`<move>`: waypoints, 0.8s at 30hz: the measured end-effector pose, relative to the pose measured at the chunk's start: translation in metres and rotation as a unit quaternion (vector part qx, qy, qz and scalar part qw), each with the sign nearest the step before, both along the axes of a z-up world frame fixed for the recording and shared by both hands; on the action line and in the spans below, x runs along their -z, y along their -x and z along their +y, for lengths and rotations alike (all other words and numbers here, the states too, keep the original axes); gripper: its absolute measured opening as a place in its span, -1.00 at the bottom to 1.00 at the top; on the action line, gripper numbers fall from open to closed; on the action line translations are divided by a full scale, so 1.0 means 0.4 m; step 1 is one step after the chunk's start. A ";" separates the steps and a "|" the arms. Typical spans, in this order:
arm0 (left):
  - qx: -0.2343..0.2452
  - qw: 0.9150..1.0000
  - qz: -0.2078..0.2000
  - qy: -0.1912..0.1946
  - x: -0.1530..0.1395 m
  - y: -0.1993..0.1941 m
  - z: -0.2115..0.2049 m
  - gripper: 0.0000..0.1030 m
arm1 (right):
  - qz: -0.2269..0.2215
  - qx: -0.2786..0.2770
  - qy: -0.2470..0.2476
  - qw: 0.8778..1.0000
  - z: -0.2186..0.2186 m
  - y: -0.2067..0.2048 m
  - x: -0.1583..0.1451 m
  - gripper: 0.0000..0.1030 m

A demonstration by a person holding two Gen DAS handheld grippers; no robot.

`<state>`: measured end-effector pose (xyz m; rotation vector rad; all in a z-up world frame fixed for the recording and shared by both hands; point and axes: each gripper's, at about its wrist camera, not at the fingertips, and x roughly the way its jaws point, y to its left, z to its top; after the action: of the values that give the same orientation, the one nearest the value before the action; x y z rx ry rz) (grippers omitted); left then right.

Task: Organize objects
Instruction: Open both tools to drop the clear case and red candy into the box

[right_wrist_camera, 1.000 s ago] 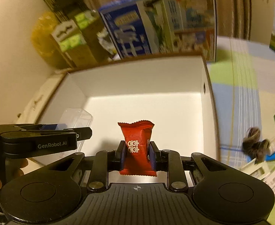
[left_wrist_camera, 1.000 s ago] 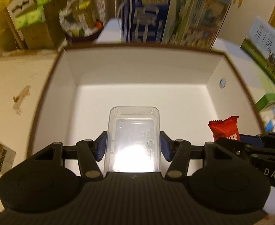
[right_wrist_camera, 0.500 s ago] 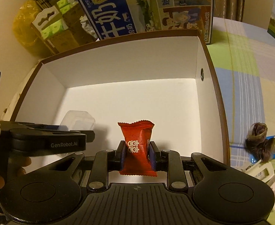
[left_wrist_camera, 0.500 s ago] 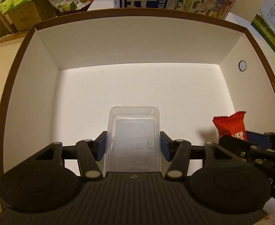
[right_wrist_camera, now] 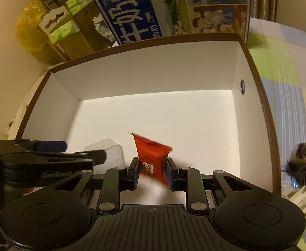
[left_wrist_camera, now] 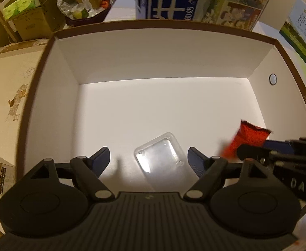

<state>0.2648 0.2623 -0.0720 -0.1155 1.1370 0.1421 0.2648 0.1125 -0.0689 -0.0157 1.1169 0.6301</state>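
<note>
Both wrist views look down into the white box [left_wrist_camera: 115, 48], an open container with a brown rim, which fills the centre of each frame. In the left wrist view, the left gripper [left_wrist_camera: 147, 158] hangs over the near edge of the box floor with its jaws spread wide and holding nothing. The clear plastic case [left_wrist_camera: 160, 159] lies between the spread fingers, touching neither and turned askew; it appears to be resting on the box floor, the likely reason for the wide opening. At 3 o'clock in this view, the red snack packet [left_wrist_camera: 250, 137] juts from the other tool. In the right wrist view, the right gripper [right_wrist_camera: 152, 172] is over the same floor, its jaws slightly parted at the packet's lower sides. The red snack packet [right_wrist_camera: 152, 155] is tilted and blurred, so whether the pads grip it cannot be told; it is probably being let go. The clear plastic case [right_wrist_camera: 106, 152] shows at 9 o'clock of the packet, partly behind the left tool.
</note>
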 end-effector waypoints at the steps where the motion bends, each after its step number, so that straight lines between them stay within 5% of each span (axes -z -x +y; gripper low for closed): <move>1: -0.002 1.000 -0.004 -0.001 -0.005 0.007 0.006 0.57 | -0.005 0.001 0.001 1.000 0.002 0.000 -0.002 -0.36; 4: -0.007 1.000 -0.011 -0.004 -0.023 0.023 0.020 0.60 | -0.021 -0.009 0.004 1.000 0.006 0.007 -0.012 -0.11; 24: -0.020 0.998 -0.061 0.003 -0.148 0.186 -0.023 0.68 | -0.067 -0.013 -0.028 0.997 -0.106 0.130 -0.132 -0.05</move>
<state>0.1904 0.2529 -0.0129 -0.1504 1.0134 0.1656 0.2129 0.0703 -0.0159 -0.0248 0.9707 0.6741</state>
